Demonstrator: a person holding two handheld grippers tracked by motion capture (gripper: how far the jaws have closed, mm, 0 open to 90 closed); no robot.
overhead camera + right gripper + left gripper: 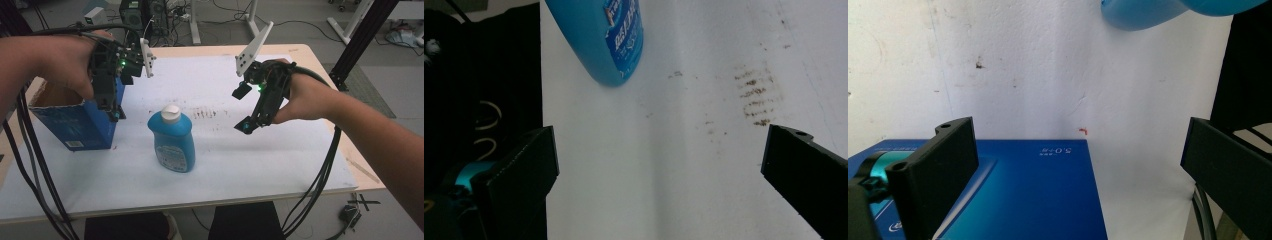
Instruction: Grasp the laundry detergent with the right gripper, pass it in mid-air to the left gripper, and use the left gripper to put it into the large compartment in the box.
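Right gripper (248, 123) is hovering above the white table cover (280, 150), jaws spread wide and holding nothing; in the right gripper view, bare cover and a patch of brown smudges (756, 97) are lying between them. Left gripper (116, 112) is also standing wide apart and empty, hanging just over the near wall of the blue carton (82, 125); the left gripper view is looking down that wall's printed blue face (1038, 195). Blue bottle (172, 140) with white cap (170, 113) is standing upright near mid-table, between the two grippers, apart from the carton and touched by neither. Judgement: the bottle is looking like smooth moulded plastic, so probably slick and slightly yielding under squeeze; weight cannot be told since fill level is hidden. Its flattened, broad body is suggesting a grip across the narrow faces at mid-height, below the shoulder, rather than on the cap. Carton is open-topped with brown card inside (55, 97); contents cannot be made out. Thin card walls are likely flexing if pinched.
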